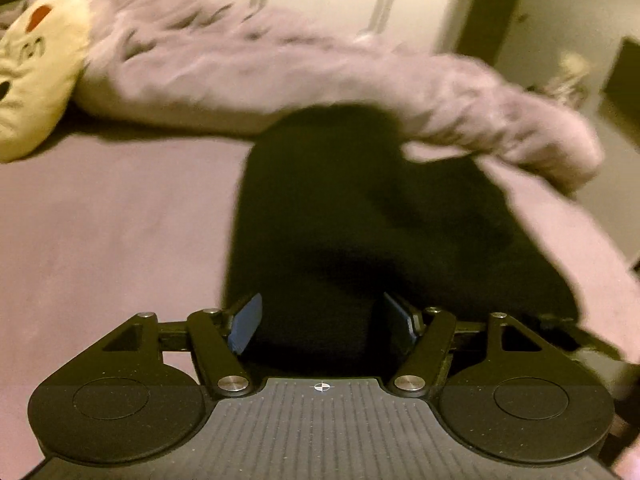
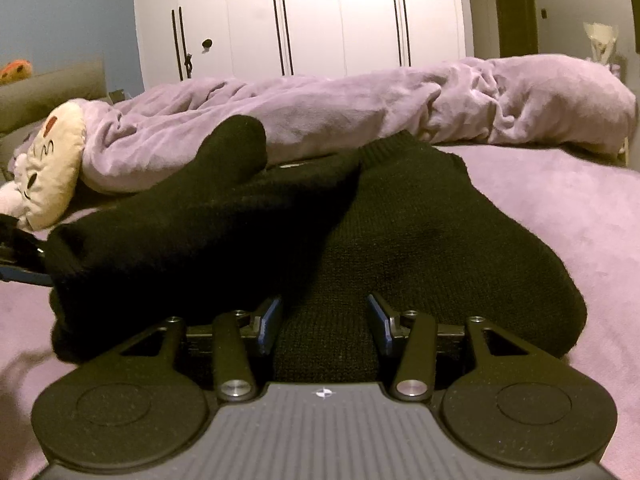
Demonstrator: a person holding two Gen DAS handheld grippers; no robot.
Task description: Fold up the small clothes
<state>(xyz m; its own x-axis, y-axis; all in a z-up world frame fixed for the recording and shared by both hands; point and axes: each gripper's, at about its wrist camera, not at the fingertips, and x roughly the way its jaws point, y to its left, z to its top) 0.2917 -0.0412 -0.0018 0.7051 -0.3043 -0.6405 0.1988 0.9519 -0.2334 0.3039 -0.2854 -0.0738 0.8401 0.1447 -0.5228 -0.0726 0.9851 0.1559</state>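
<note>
A black knitted garment (image 2: 420, 240) lies on the lilac bed sheet (image 2: 560, 208), near the rumpled lilac blanket (image 2: 360, 108) at the far side, with a sleeve (image 2: 224, 160) raised at the left. The right gripper (image 2: 324, 320) has its jaws parted around the garment's near hem; whether the pads press it, I cannot tell. The left gripper (image 1: 320, 324) stands released, jaws wide over the dark cloth. A cream plush toy (image 2: 52, 160) lies far left.
</note>
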